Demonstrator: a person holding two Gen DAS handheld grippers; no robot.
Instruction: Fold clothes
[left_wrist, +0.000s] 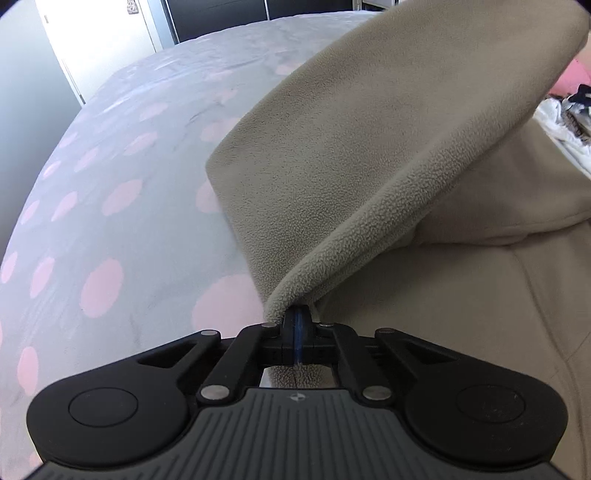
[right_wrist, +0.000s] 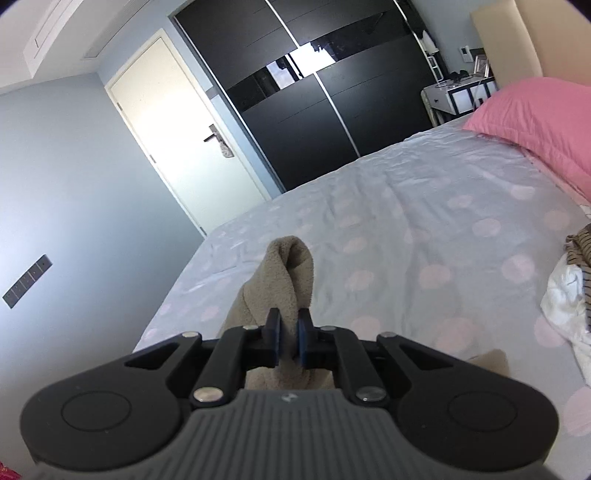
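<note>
Two tongs are working on one beige fleece (left_wrist: 369, 140), soft and nubbly. The left tongs (left_wrist: 297, 325) are pressed together, pinching a folded edge and lifting a broad curved flap above the bed (left_wrist: 110, 184). The right tongs (right_wrist: 289, 334) are gripping a bunched roll of the fleece (right_wrist: 284, 273), with a small gap between the blue pads. The sheet is grey with pink dots. One pink pillow (right_wrist: 535, 122) is lying at the head; a pile (right_wrist: 576, 280), perhaps two or three garments, is lying beside it.

The beige garment (left_wrist: 388, 147) was nubbly matt fleece; the dotted bedsheet (left_wrist: 110, 192) was smooth, lightly creased cloth. The wardrobe doors (right_wrist: 314, 110) were glossy black; the left gripper (left_wrist: 298, 325) was matt black plastic.
</note>
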